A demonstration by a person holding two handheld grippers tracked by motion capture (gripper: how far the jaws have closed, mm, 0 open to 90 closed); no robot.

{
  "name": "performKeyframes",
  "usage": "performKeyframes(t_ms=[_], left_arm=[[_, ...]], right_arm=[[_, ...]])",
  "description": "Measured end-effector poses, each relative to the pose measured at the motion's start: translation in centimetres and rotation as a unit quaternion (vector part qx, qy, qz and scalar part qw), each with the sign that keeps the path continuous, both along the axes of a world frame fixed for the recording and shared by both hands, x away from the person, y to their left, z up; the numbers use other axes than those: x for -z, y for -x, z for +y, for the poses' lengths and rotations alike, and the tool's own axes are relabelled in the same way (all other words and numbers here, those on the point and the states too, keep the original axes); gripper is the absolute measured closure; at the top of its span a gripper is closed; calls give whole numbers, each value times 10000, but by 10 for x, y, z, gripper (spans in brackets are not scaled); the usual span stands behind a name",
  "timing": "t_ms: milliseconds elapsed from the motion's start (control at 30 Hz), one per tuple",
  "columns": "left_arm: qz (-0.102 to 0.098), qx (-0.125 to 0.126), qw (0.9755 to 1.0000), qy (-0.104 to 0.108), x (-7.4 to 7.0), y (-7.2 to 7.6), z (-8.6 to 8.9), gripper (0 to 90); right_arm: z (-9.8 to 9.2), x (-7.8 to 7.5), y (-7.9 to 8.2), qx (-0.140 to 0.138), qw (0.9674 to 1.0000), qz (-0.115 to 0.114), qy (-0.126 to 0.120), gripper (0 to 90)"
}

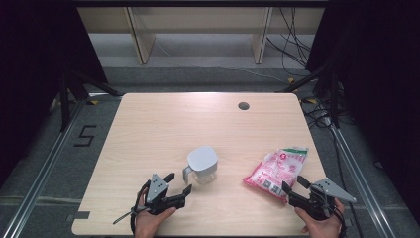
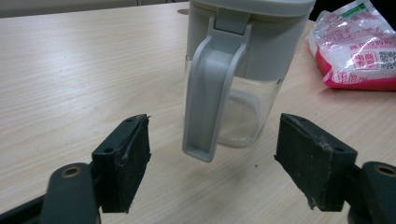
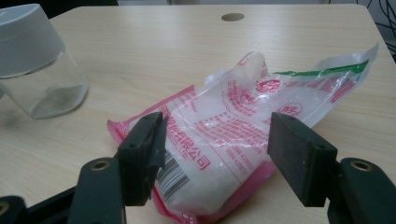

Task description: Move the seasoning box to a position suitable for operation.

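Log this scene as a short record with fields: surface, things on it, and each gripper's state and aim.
surface: wooden table
jug: clear, grey lid and handle, upright near the middle
bag: pink and white, lying flat to the right of the jug
left gripper: open, facing the jug's handle, not touching
right gripper: open, at the bag's near end, not gripping

One table (image 1: 148,134), one clear jug (image 1: 202,165) with one grey lid and one grey handle, one pink-and-white plastic bag (image 1: 276,171), two hand-held tongs, left tongs (image 1: 179,184) and right tongs (image 1: 293,185), one round hole (image 1: 243,105) in the tabletop
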State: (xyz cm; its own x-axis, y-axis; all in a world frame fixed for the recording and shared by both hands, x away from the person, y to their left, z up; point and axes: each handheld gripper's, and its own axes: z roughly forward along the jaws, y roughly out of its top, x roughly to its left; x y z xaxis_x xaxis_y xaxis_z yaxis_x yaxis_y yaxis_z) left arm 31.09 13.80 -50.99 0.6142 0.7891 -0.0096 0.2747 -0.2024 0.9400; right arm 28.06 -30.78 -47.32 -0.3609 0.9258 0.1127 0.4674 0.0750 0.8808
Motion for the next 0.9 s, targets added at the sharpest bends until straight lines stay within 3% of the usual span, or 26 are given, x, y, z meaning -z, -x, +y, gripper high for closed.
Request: performKeyframes(t_ms=[33, 100, 167, 267, 300, 333, 400, 433, 467, 533, 567, 600, 633, 667, 700, 800, 900], left_arm=[[122, -44, 9998, 130, 2, 0, -4, 262], [152, -40, 9997, 165, 2, -1, -6, 290], [-35, 1, 10000, 33, 0, -5, -6, 315], [-88, -7, 9999, 118, 0, -6, -9, 351], [-171, 28, 9998, -38, -2, -9, -9, 366], [-136, 11, 9999, 69, -1, -9, -12, 383], [-137, -28, 9999, 20, -1, -11, -13, 408], [-213, -17, 9997, -109, -1, -14, -12, 423], [-228, -37, 9996, -137, -1, -15, -12, 450], [-187, -124, 9997, -58, 1, -16, -15, 513], [-232, -154, 9992, -299, 1, -20, -14, 545], [-257, -133, 9990, -328, 2, -22, -14, 573], [-206, -111, 9995, -225, 3, -23, -15, 591], [-290, 31, 9993, -229, 3, -26, -13, 633], [-254, -17, 9995, -195, 3, -26, -14, 669], [-180, -97, 9997, -160, 3, -26, -18, 679], [-241, -57, 9994, -255, 2, -32, -17, 682]], right_arm=[[0, 1, 0, -5, 10000, 45, -33, 374], [1, 1, -1, -10, 10000, 58, -64, 374], [2, 2, -1, 17, 10000, -20, -66, 374], [1, 1, -1, 42, 10000, -19, -33, 374], [1, 2, -1, 31, 10000, 2, -60, 374], [1, 2, -1, 30, 10000, 12, -65, 374], [3, 2, -1, 78, 9998, 46, -154, 374], [2, 1, 0, 41, 9999, 117, -99, 374], [3, 2, -1, 36, 9999, 31, -103, 374], [2, 1, -1, 39, 9999, 77, -94, 374], [3, 2, -1, 62, 9999, 47, -116, 374], [3, 2, 0, 91, 9998, 84, -152, 374], [3, 1, 0, 72, 9998, 122, -136, 375], [3, 2, -1, 34, 9999, 53, -109, 375], [3, 1, -1, 36, 9999, 91, -67, 375], [1, 2, -1, -8, 10000, 36, 37, 375], [2, 2, -1, -8, 10000, 47, 17, 375]])
